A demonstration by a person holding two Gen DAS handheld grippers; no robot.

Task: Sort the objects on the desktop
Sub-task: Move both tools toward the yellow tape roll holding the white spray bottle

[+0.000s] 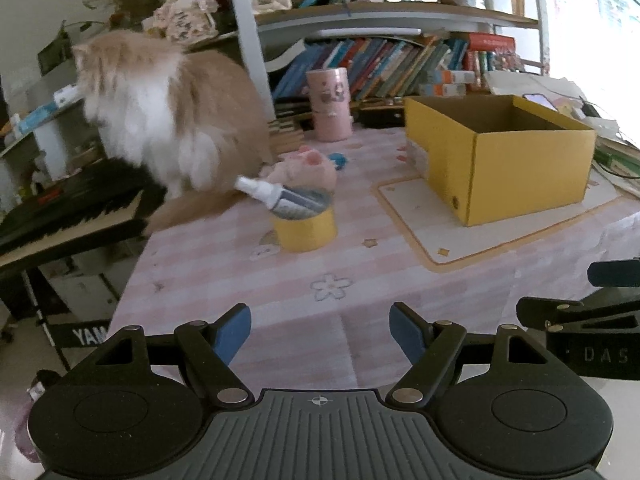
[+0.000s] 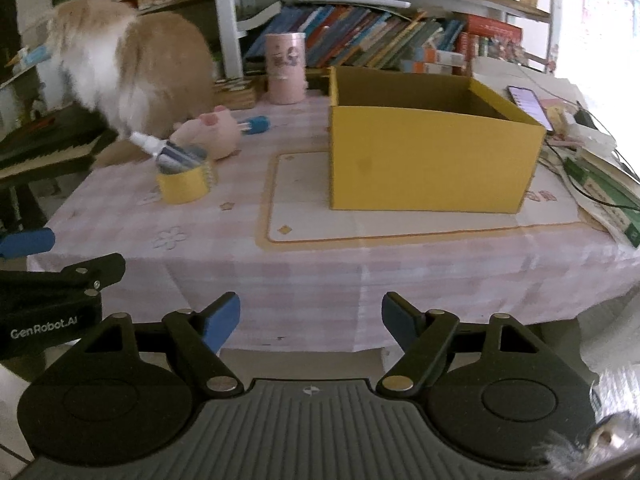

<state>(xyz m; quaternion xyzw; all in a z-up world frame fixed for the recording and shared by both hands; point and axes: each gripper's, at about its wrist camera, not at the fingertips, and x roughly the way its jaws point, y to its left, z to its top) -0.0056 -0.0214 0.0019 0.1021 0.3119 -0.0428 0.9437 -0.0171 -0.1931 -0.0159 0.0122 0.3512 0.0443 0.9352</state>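
Left gripper (image 1: 320, 334): blue-padded fingers spread apart, nothing between them, hovering over the near edge of the table. Right gripper (image 2: 311, 322): fingers likewise apart, empty, just short of the table's front edge; the cloth overhang shows between the pads. Each gripper appears at the side of the other's view, so the two sit side by side.

Table covered with a pink checked tablecloth (image 2: 312, 264) printed with flower outlines. On it lies a cream placemat (image 2: 304, 216) with an orange border.

Mid-table, left: a yellow tape roll (image 1: 306, 228) standing on its flat side. A white squeeze bottle (image 1: 260, 190) lies tilted across its top, together with a grey-blue item that I cannot identify. Just behind and touching the roll, a pink plush pig (image 1: 308, 170). Beyond the pig, a small blue object (image 2: 256, 125) lies on the cloth; blurred, type unclear.

Mid-table, right: an open yellow cardboard box (image 2: 428, 160) standing on the placemat, interior in shadow, contents not visible.

Far left: a long-haired orange-and-white cat (image 1: 168, 116) stands on the table edge, facing away, next to the pig. Left of the table, a keyboard instrument (image 1: 60, 216).

Far centre: a pink cylindrical container (image 1: 330, 104) upright at the table's back edge. Behind it, a bookshelf (image 1: 400, 64) with leaning books. A phone (image 2: 530, 106) lies right of the box, screen lit.
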